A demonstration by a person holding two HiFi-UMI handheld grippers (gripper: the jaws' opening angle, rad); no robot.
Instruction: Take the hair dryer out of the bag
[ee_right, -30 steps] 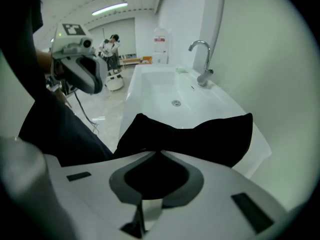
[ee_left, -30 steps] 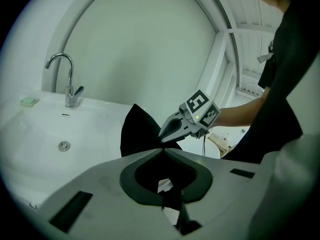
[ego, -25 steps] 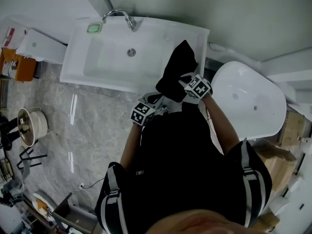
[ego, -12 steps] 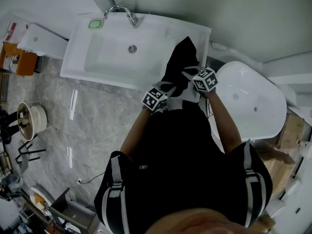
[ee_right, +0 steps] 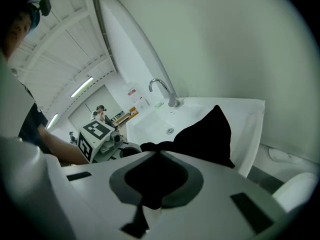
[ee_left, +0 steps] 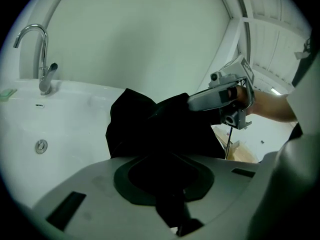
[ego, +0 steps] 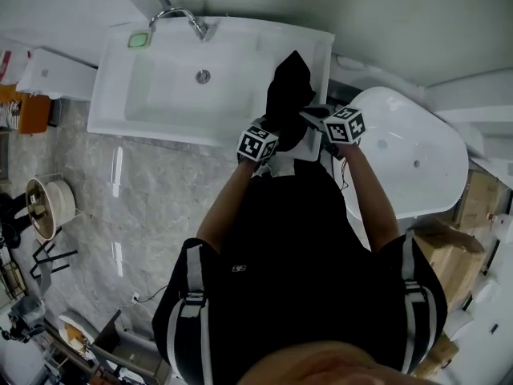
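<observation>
A black cloth bag (ego: 288, 95) stands on the right end of the white sink counter (ego: 232, 131), its top corner pointing up. My left gripper (ego: 275, 133) is shut on the bag's near left edge, and black cloth fills its jaws in the left gripper view (ee_left: 167, 184). My right gripper (ego: 311, 119) is shut on the near right edge, where dark fabric (ee_right: 150, 184) also sits between its jaws. Each gripper shows in the other's view: the right gripper (ee_left: 220, 96) and the left gripper (ee_right: 100, 139). The hair dryer is not visible.
The sink basin (ego: 160, 87) with a chrome faucet (ego: 180, 14) and a green soap dish (ego: 139, 39) lies left of the bag. A white tub (ego: 409, 159) stands at the right. Cardboard boxes (ego: 449, 255) sit beyond it. Grey tiled floor (ego: 120, 199) spreads to the left.
My left gripper has moved right and up to the bag's edge. The right gripper has rolled and lifted a little, still on the bag.
</observation>
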